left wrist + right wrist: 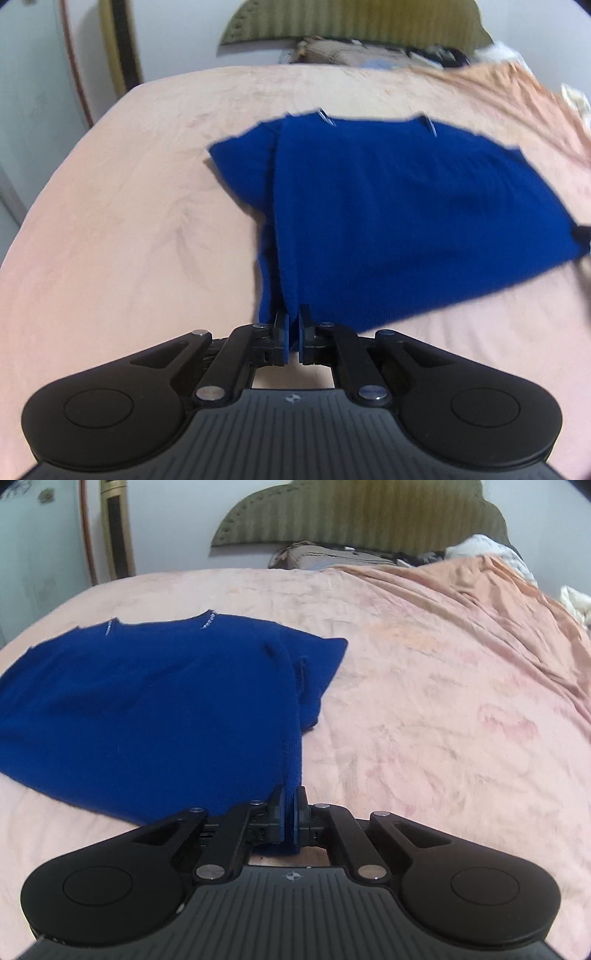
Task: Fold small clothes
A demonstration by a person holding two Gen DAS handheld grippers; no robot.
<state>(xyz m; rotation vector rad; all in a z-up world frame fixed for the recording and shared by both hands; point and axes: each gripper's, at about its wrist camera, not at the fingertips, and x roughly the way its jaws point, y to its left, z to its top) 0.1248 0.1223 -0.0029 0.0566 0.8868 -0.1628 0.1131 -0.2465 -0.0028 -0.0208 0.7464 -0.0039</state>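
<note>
I have both near corners of the top (pixel 406 206) pinched, so I judge this as the start of a fold: hem gripped, not yet carried over. The left gripper (pixel 294 326) has its jaws clamped nearly flat on the hem corner at 6 o'clock in its view; the right gripper (pixel 291 808) is closed on a thicker bunch of the opposite corner, also at 6 o'clock. Next I'd lift both corners together and carry them toward the neckline at 12 o'clock, keeping the hands level with each other so the hem stays straight and lands square.

The top is deep blue knit, lying on the pink bedspread (pixel 443 701), spread mostly flat. In the left view it runs from 6 o'clock up toward 1 o'clock; in the right view it fills the 9 to 10 o'clock side. Each sleeve looks partly tucked under the body along its edge. Small pale stitching shows at the shoulders. The fabric looks soft and may sag between my grips.
</note>
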